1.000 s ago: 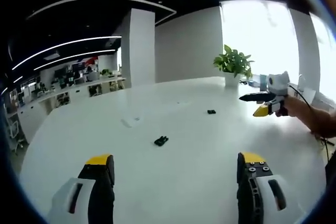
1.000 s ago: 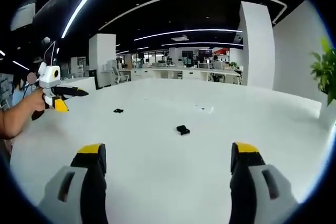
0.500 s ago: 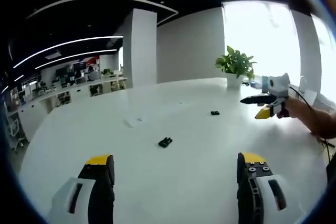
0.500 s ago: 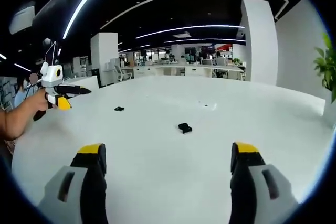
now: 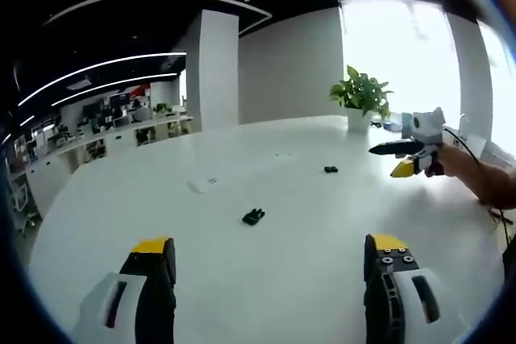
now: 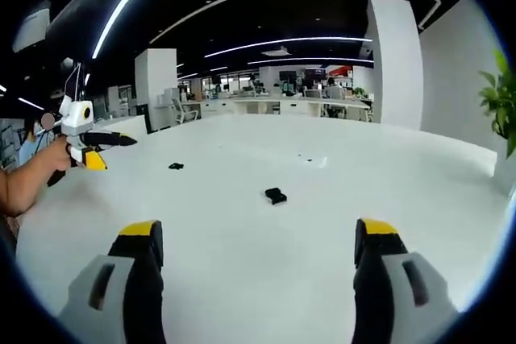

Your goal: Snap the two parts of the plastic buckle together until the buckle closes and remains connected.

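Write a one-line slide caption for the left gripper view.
Open left tool over a white table; two separate black buckle parts lie ahead, right tool at right, potted plant behind.

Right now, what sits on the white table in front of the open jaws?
Two small black buckle parts lie apart on the white table: the near buckle part and the far buckle part. A potted plant stands at the far edge. Their undersides are hidden.

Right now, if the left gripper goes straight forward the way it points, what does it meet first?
Probably the nearer buckle part, lying on the white table ahead between the open jaws of the left gripper. Depth is unclear, so the gripper might pass above it.
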